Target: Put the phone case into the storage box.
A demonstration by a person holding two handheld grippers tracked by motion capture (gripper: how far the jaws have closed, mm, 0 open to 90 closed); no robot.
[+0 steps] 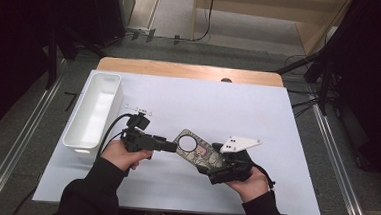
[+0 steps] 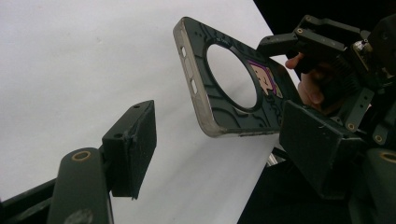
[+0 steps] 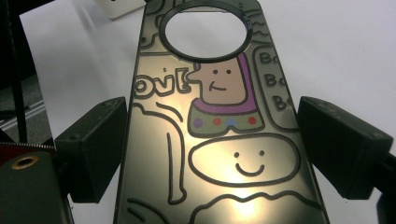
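The phone case (image 1: 199, 151) is held above the near middle of the bench (image 1: 285, 158), clamped by its long edges in the jaws of the right gripper (image 1: 219, 164). The left gripper (image 1: 172, 146) has its jaws spread around the case's ring end; they should be closed squarely on the rim. The case's near end is cut off in the right gripper view.

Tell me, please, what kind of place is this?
Probably a lab or studio set up for recording, not a home. A table under a plain white sheet stands between dark stands, with cables on the grey floor and rails alongside.
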